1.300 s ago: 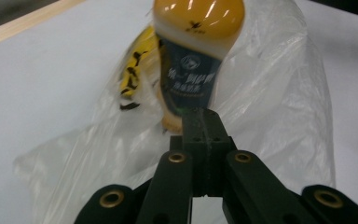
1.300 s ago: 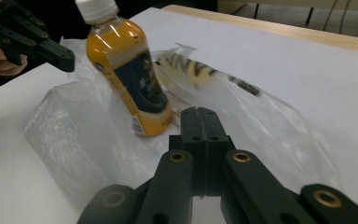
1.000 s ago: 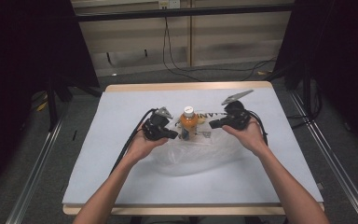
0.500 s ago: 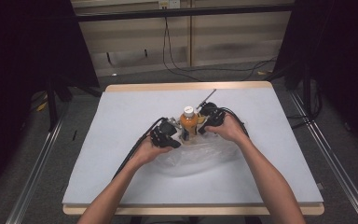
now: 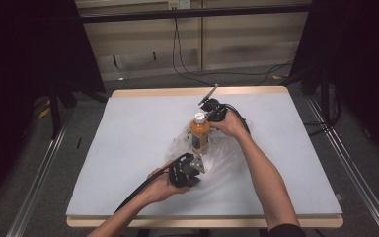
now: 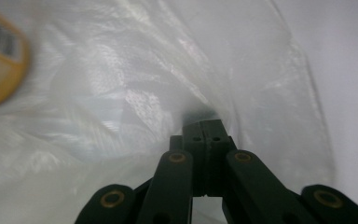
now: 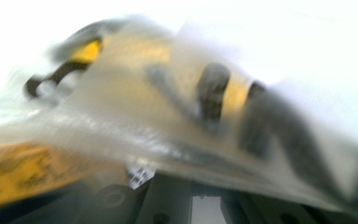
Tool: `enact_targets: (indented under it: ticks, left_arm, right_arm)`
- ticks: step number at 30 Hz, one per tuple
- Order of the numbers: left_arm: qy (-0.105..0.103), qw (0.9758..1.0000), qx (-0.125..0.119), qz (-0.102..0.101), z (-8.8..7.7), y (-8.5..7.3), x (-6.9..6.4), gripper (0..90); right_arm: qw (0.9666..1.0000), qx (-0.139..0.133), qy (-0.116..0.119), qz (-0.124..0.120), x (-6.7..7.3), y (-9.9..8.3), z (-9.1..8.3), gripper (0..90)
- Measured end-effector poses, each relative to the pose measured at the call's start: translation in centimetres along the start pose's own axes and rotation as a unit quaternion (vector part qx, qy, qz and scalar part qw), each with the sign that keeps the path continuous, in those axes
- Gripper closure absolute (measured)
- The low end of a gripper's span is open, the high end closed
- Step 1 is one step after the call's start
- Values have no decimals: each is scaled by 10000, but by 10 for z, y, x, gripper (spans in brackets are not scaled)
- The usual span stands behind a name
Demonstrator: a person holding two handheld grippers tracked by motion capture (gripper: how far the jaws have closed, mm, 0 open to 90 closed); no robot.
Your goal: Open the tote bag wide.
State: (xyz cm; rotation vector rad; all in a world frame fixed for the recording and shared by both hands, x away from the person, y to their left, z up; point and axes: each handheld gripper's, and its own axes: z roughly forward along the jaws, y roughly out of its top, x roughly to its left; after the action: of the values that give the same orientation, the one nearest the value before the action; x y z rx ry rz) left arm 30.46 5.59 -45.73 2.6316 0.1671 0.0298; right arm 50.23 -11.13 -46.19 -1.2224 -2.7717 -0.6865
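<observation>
While bottle (image 5: 200, 136) stands — left gripper (image 6: 204, 128) pinches bag (image 6: 135, 84) | right gripper (image 5: 208, 114) beside cap

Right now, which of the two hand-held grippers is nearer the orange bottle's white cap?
The right gripper, beside the bottle at cap height. The left gripper sits nearer the person, pinching the plastic bag.

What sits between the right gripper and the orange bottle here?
The clear plastic bag. In the right gripper view its film drapes across the jaws with the orange bottle behind it; the blur hides any contact. From above, the right gripper sits by the bottle's cap.
</observation>
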Motion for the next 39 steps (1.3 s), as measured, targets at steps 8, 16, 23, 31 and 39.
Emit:
enact_targets:
  ticks: [8, 16, 23, 31, 39]
  left_arm:
    - [-92, 9995, 90, 303, -3, -1, -22, 900]
    - [-220, 9995, -31, 245, -3, -5, -34, 900]
    - [-287, 9993, -71, 243, -4, -7, -35, 900]
    - [-362, 9991, -171, 164, -5, -9, -28, 900]
    - [-237, 9960, -818, -264, -29, -12, -9, 900]
  right_arm:
    - [9992, -124, -103, 377, -23, 13, 3, 900]
    - [9963, -228, -465, 685, -28, 17, 3, 900]
    - [9906, -325, -887, 992, -34, 19, 3, 900]
    - [9946, -498, -618, 675, -28, 16, 0, 900]
    - [9916, -1188, -404, 301, -2, 4, -41, 900]
